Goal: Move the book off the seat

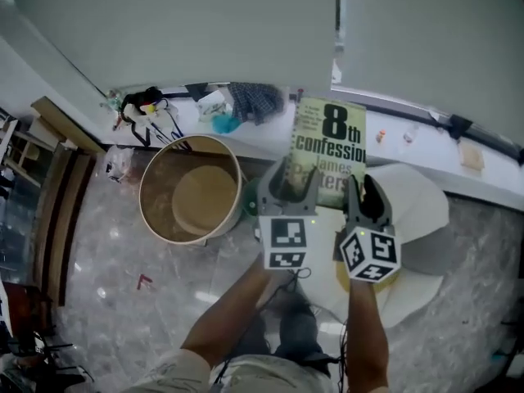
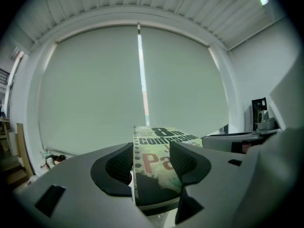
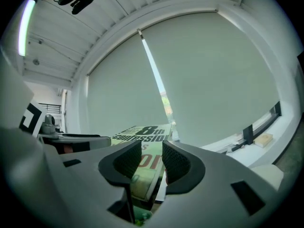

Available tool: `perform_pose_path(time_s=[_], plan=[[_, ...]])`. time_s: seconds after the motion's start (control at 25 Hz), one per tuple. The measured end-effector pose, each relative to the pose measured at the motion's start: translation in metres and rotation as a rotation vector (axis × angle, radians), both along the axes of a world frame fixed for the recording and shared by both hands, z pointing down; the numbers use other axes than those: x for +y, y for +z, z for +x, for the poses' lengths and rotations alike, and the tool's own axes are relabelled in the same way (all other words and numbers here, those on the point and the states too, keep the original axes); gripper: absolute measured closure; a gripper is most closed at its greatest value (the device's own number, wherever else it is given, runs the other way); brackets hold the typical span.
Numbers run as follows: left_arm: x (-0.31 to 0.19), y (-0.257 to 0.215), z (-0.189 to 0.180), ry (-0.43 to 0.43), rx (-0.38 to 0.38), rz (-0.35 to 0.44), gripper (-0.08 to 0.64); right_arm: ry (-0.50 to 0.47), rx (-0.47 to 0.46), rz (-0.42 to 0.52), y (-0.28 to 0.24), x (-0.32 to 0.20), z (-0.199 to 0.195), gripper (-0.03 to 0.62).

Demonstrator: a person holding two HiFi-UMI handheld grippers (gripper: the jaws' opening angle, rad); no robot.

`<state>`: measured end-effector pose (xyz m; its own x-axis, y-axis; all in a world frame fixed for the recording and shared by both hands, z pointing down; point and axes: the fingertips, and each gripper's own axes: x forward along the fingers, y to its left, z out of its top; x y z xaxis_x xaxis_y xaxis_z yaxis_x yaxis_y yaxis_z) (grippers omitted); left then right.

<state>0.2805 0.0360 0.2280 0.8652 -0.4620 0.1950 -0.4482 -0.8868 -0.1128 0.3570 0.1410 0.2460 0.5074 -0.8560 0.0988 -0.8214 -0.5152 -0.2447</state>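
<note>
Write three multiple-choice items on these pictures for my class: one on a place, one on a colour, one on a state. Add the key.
1. In the head view, the round tan open tub stands where from the white rounded seat?
A to its left
B to its right
C on top of it

2. The words "8th confession" on the pale green book are printed in
A blue
B black
C yellow

3. The book is
A lying flat on the seat
B inside the tub
C held by the left gripper and the right gripper

Key: 1 A, the tub is on the floor left of the seat; 2 B, the title is black; 3 C, each gripper view shows it between the pads.
</note>
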Motion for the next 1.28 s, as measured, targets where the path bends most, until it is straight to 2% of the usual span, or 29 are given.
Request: perform_pose_path(time_s=[0.12, 0.24, 0.56, 0.76, 1.04, 1.28], plan=[[-0.053, -0.012, -0.069, -0.101, 0.033, -0.014, 0.316, -0.095, 0.029, 0.006, -0.016, -0.061, -0.058, 0.448], [-0.102, -0.027, -0.142, -0.193, 0.048, 0.005, 0.316, -0.187, 0.047, 0.017, -0.031, -0.118, -0.122, 0.448], [-0.169, -0.061, -0.319, -0.41, 0.088, 0.041, 0.316, -0.399, 0.087, 0.052, -0.066, -0.209, -0.282, 0.448], [-0.201, -0.078, -0.426, -0.504, 0.108, 0.063, 0.316, -0.498, 0.115, 0.068, -0.084, -0.252, -0.382, 0.448], [-0.237, -0.074, -0.53, -0.623, 0.142, 0.055, 0.316, -0.609, 0.14, 0.071, -0.087, -0.303, -0.481, 0.448], [-0.254, -0.071, -0.561, -0.666, 0.147, 0.06, 0.316, -0.648, 0.154, 0.071, -0.083, -0.326, -0.51, 0.448]])
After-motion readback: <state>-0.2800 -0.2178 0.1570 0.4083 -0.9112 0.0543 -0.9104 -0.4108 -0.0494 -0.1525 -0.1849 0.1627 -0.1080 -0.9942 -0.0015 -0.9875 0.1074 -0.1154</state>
